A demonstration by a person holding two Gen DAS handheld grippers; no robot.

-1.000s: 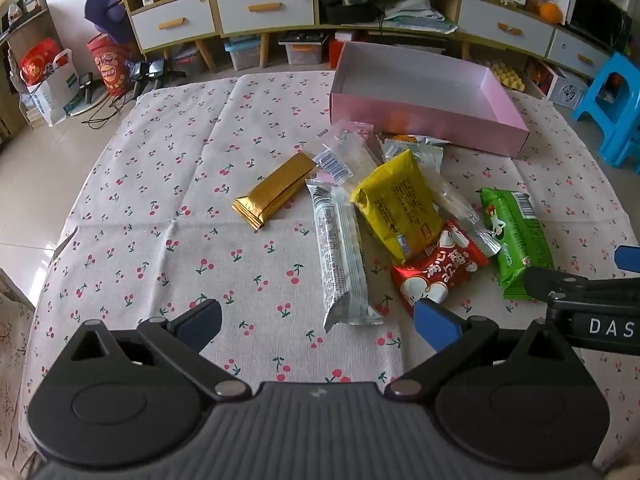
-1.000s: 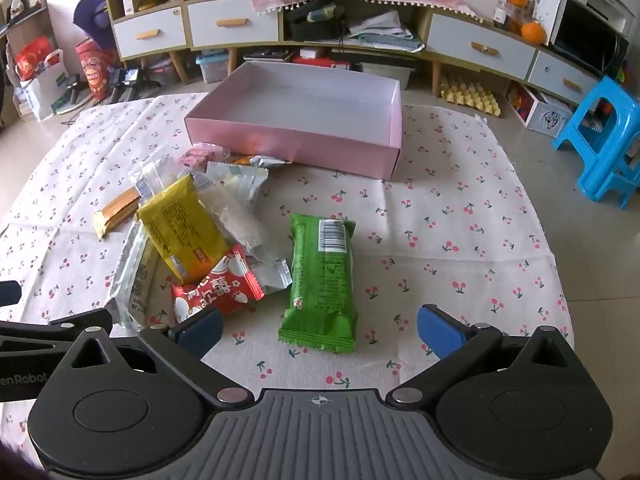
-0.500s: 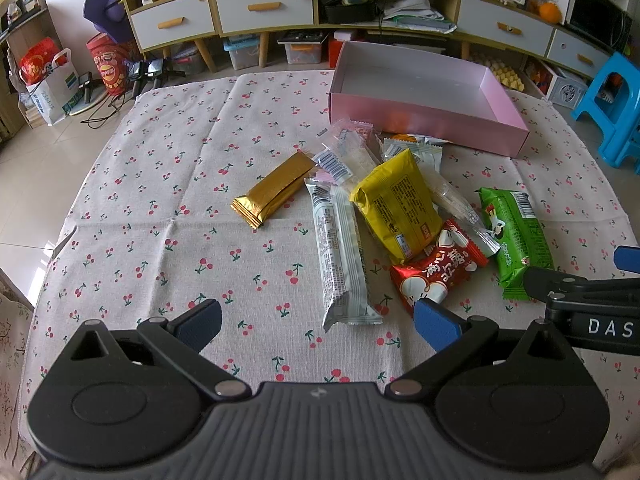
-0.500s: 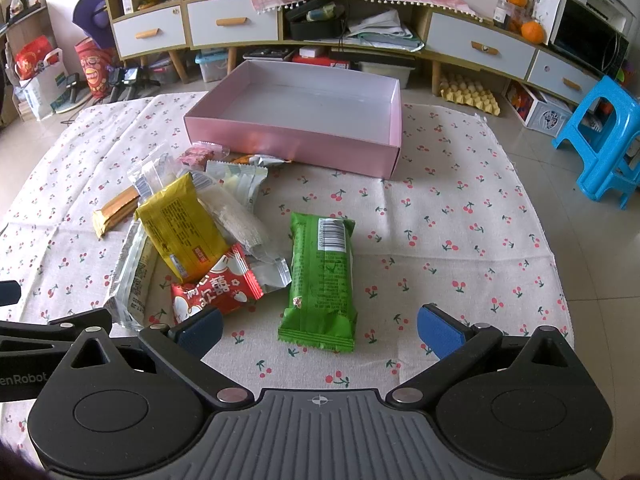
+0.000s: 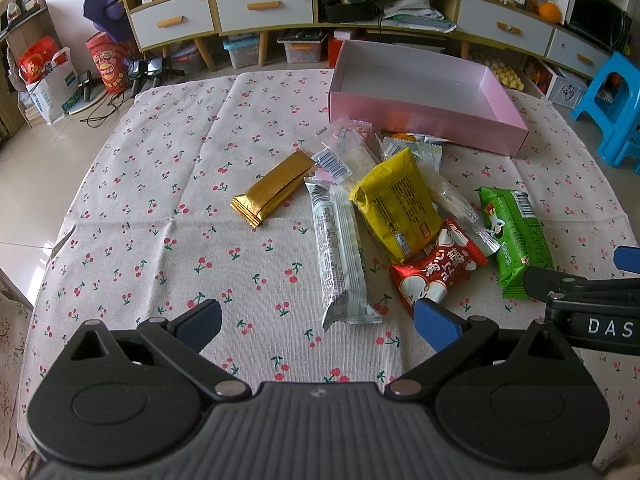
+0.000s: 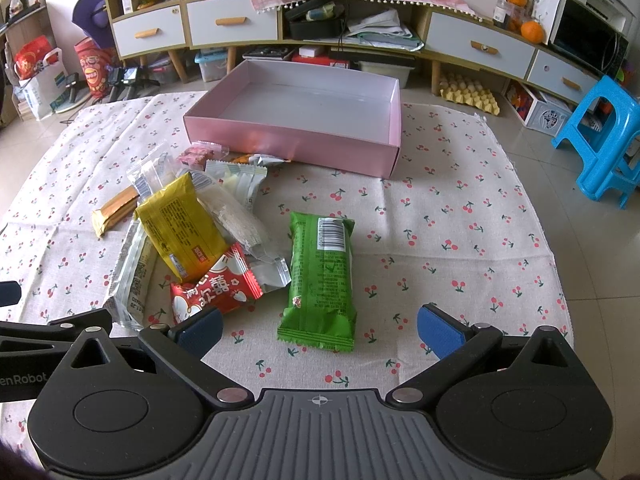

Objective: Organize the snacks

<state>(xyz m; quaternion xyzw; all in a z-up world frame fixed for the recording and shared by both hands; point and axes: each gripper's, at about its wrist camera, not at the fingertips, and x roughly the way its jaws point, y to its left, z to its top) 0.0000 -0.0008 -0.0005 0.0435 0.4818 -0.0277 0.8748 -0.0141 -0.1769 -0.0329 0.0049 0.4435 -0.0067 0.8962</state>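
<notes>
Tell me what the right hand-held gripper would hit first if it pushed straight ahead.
Most likely the green snack packet, which lies between the open fingers of the right hand-held gripper and just ahead. Beyond it sits the pink box. Depth is uncertain.

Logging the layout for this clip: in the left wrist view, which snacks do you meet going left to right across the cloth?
Gold bar → long white packet → yellow packet → red packet → green packet. The clear wrappers overlap too much to place.
</notes>
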